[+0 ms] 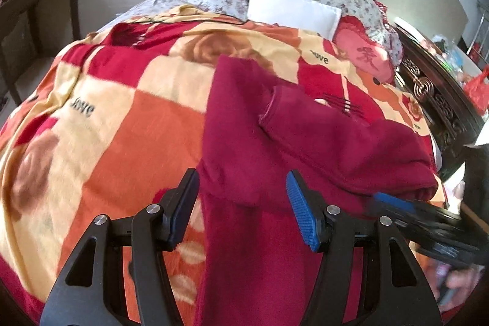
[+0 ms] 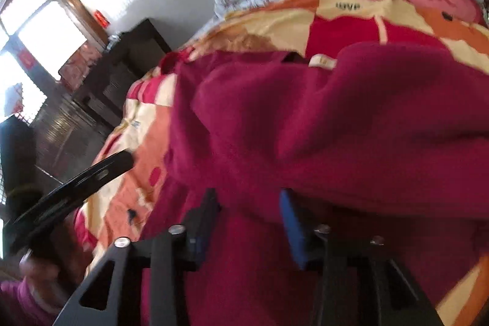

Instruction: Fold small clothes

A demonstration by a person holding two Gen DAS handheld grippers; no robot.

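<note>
Maroon garment (image 1: 259,142) lies on the blanket (image 1: 122,127) (both grippers agape).

Words I can read

My blanket (image 1: 128,124) says "love" in black, near my left side and again far up by the pink pillow (image 1: 363,54), which shows one red Chinese sign.
</note>
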